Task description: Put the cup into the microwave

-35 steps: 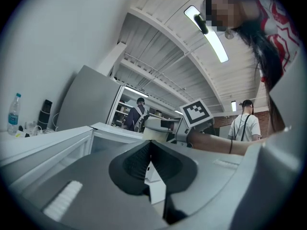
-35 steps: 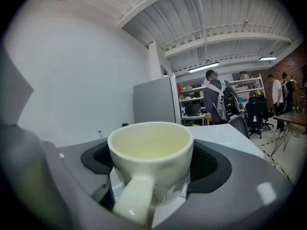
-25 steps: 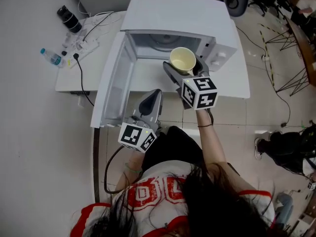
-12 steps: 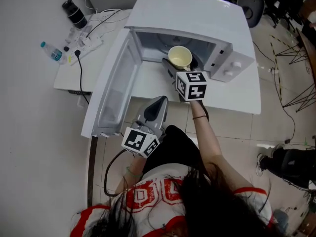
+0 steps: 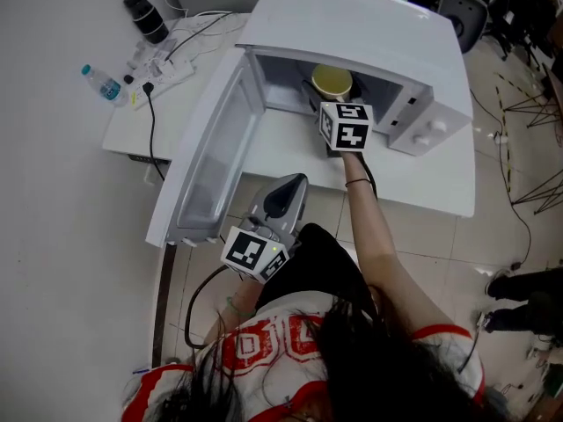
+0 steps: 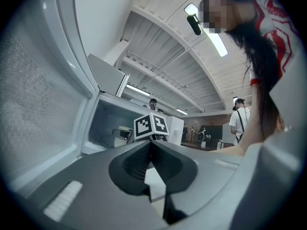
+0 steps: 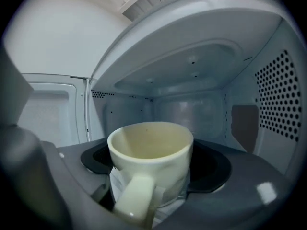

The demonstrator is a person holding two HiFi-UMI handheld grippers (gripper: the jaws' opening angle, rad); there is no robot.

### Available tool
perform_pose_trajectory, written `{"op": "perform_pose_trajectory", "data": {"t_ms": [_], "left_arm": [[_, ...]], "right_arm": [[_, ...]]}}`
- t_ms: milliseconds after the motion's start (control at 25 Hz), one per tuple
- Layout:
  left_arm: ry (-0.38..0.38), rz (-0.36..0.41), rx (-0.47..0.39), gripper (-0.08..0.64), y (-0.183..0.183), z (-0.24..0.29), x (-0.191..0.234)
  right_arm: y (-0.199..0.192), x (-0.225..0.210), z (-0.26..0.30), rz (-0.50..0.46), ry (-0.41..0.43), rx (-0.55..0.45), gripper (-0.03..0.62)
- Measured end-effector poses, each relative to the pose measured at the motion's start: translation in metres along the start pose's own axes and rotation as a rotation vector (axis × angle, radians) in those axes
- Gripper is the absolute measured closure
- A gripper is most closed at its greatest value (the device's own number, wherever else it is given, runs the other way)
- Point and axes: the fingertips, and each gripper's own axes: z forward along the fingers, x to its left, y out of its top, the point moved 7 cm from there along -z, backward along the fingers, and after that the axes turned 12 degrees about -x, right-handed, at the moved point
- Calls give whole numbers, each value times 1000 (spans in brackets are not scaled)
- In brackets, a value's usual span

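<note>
A cream cup [image 5: 332, 82] is upright with its handle towards the camera in the right gripper view [image 7: 149, 157]. My right gripper [image 5: 326, 101] is shut on it and holds it just inside the mouth of the white microwave [image 5: 369, 33]. The perforated right wall and the back wall of the cavity surround the cup. The microwave door [image 5: 211, 148] is swung wide open to the left. My left gripper [image 5: 289, 186] hangs below the table edge in front of the door, shut with nothing in it; its jaws meet [image 6: 151, 146] in the left gripper view.
The microwave stands on a white table [image 5: 413, 183]. Behind the door lie a water bottle [image 5: 104, 83], a black cylinder [image 5: 145, 16] and a power strip [image 5: 163, 64] with cables. An office chair [image 5: 466, 11] and metal frames stand on the tiled floor to the right.
My right gripper has carried the cup forward from in front of the opening to just inside the cavity. The left gripper has stayed low and shut.
</note>
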Motion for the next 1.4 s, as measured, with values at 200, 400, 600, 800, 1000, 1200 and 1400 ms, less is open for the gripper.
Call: {"op": "perform_pose_trajectory", "data": {"t_ms": [200, 400, 600, 800, 1000, 1200, 1400], "left_arm": [[20, 3, 19, 561, 1, -3, 3], [36, 4, 16, 561, 4, -1, 10], [44, -1, 2, 561, 5, 2, 13], [57, 1, 4, 561, 7, 0, 15], [68, 4, -3, 561, 13, -1, 18], [72, 5, -7, 561, 20, 0, 18], [70, 6, -14, 561, 31, 1, 15]], "right_arm": [[-5, -10, 16, 8, -22, 21, 141], [-6, -10, 27, 4, -25, 30, 141], [-8, -11, 31, -11, -28, 9, 140], [-9, -12, 32, -45, -41, 11, 138], [-9, -13, 32, -14, -41, 28, 140], [0, -11, 24, 3, -59, 23, 140], [1, -5, -6, 28, -79, 18, 140]]}}
